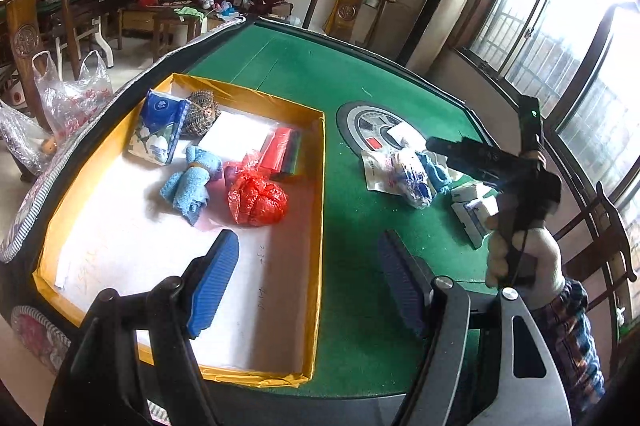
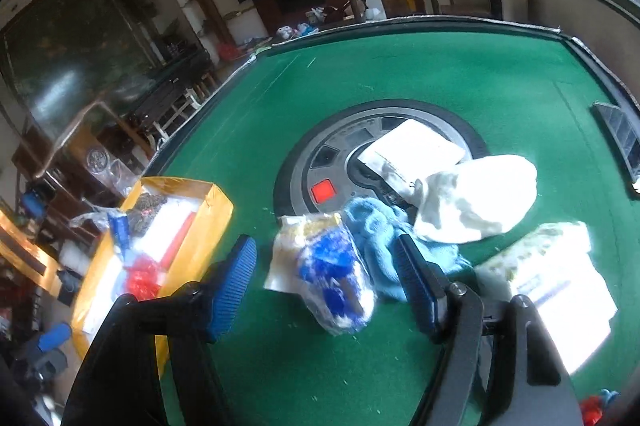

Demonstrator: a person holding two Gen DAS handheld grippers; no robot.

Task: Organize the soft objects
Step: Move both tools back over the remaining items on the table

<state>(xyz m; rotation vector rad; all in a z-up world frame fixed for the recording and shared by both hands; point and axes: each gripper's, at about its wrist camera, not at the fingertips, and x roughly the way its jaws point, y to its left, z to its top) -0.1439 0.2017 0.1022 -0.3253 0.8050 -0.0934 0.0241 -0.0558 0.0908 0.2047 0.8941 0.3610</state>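
Observation:
A yellow-walled box (image 1: 256, 97) on the green table holds a red plastic bag (image 1: 257, 200), a blue cloth roll (image 1: 192, 182), a blue tissue pack (image 1: 160, 130), a metal scourer (image 1: 200, 112) and a red roll (image 1: 280, 150). My left gripper (image 1: 308, 280) is open and empty over the box's right wall. On the felt lies a pile: a clear bag with blue contents (image 2: 330, 274), a light blue cloth (image 2: 376, 238), a white bag (image 2: 476, 198), a tissue pack (image 2: 548, 274). My right gripper (image 2: 326, 284) is open, straddling the clear bag.
A round grey hub with a red button (image 2: 323, 191) sits mid-table. The box also shows in the right wrist view (image 2: 188, 226) at left. Wooden chairs (image 1: 344, 6) stand around the table, and plastic bags (image 1: 72, 94) lie on the floor to the left.

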